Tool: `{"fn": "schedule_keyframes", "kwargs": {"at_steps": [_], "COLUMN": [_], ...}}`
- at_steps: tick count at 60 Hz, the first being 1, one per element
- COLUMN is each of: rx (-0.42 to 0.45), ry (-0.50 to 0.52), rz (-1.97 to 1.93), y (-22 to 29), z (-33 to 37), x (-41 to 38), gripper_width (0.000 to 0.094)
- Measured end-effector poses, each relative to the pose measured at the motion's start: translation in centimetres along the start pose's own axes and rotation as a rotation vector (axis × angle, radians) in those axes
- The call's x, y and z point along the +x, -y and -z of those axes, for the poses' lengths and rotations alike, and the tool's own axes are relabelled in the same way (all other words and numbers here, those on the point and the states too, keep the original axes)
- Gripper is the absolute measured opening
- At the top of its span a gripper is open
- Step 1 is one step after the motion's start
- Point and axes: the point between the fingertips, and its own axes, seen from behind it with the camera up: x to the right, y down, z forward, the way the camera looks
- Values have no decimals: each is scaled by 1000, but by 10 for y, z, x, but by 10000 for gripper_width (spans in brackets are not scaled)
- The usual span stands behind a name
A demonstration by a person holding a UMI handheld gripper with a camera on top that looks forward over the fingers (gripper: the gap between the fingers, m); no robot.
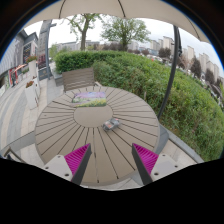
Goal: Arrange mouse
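Observation:
A small grey mouse [112, 125] lies on the round slatted wooden table [70, 125], right of its centre and well beyond my fingers. A flat light mouse mat [93, 98] lies at the table's far side. My gripper [112, 165] is open and empty above the table's near part, its magenta pads [77, 157] wide apart with bare table between them.
A wooden bench [78, 77] stands behind the table. A dark pole [166, 70] rises at the right, by a green hedge [150, 75]. Pavement, a sign board [44, 70] and chairs lie to the left. Trees and buildings stand far behind.

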Motion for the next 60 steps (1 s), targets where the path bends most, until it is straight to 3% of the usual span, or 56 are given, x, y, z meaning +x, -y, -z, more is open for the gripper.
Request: {"fn": "schedule_keyframes", "kwargs": {"at_steps": [18, 33, 60], "rx": [48, 34, 31], "ry": [-3, -31, -61], "rz": [-27, -34, -107], "y": [-11, -21, 35], "z": [-93, -179, -272], "x": [-21, -32, -27], "gripper_width": [850, 852, 859]}}
